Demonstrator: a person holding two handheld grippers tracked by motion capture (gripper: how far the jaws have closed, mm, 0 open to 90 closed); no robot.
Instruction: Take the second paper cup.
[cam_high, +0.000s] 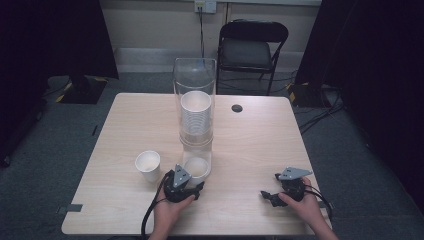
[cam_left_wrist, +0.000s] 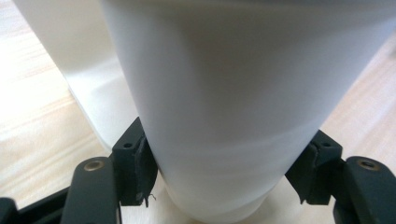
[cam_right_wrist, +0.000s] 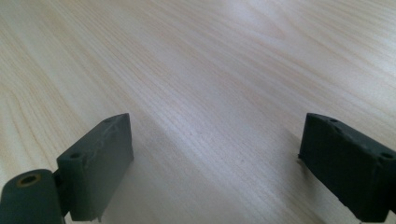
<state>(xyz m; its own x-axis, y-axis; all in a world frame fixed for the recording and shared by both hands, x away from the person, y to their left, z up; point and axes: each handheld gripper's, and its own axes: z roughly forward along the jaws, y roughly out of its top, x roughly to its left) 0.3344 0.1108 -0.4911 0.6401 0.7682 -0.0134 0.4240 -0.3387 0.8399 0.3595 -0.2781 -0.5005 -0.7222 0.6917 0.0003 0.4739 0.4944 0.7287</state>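
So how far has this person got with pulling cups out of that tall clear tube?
One paper cup already stands apart on the table, left of the clear dispenser. In hand: the left gripper has its jaws around the bottom cup at the dispenser's base. The right gripper rests open near the table's edge. A stack of cups remains inside, so most seem left.

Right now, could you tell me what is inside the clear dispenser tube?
A stack of white paper cups fills the clear tube, topmost one open upward. How many are nested below is hidden; another cup sits at its base.
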